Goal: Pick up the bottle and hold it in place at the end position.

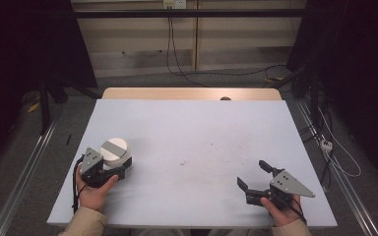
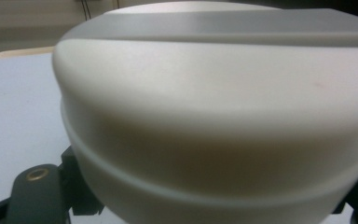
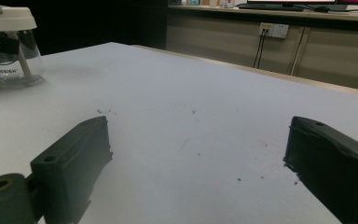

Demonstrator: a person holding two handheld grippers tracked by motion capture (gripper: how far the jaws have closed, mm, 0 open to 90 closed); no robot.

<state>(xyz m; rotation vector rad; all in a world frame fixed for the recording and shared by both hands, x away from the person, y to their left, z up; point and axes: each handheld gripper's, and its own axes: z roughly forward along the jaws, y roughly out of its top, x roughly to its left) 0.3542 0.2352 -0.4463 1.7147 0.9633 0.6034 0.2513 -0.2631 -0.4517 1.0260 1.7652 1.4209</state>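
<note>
High view: my left gripper [image 1: 109, 169] is clamped around the lidded jar [image 1: 114, 152] at the table's [image 1: 192, 128] left front; right gripper [image 1: 256, 179] is well apart, jaws spread, empty.
Left gripper view: white lid [image 2: 214, 88] sits right between the jaws, upright.
Right gripper view: jar [image 3: 10, 44] lies far left, bare tabletop between, nothing blocking.
</note>
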